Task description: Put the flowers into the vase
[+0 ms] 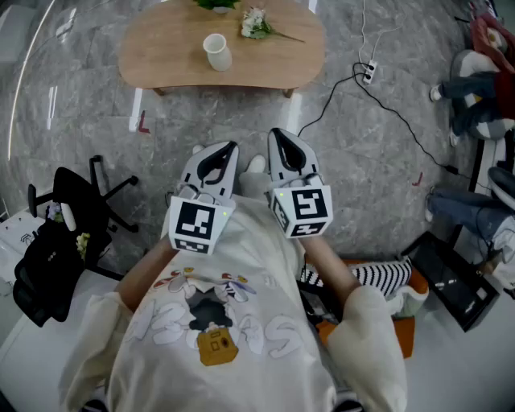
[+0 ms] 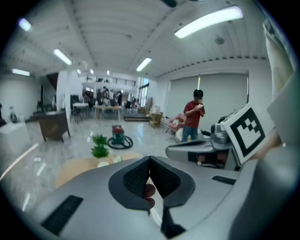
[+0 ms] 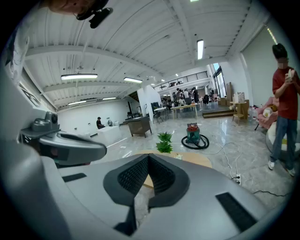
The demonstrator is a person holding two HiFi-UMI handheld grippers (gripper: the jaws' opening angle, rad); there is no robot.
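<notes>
We held the left gripper (image 1: 228,148) and right gripper (image 1: 278,133) clenched, empty: nothing was within reach. Flowers (image 1: 256,22) lay on the desk (image 1: 165,56), at its far edge.

Black office chair (image 1: 76,197) left, power strip (image 1: 368,72) with cable on grey floor (image 1: 378,169), vacuum cleaner (image 3: 193,134), person in red shirt (image 2: 192,115).

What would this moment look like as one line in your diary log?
left claw: shut, empty | right claw: shut, empty | flowers: on table, outside vase | stage: not started

No legible text, labels or numbers.
</notes>
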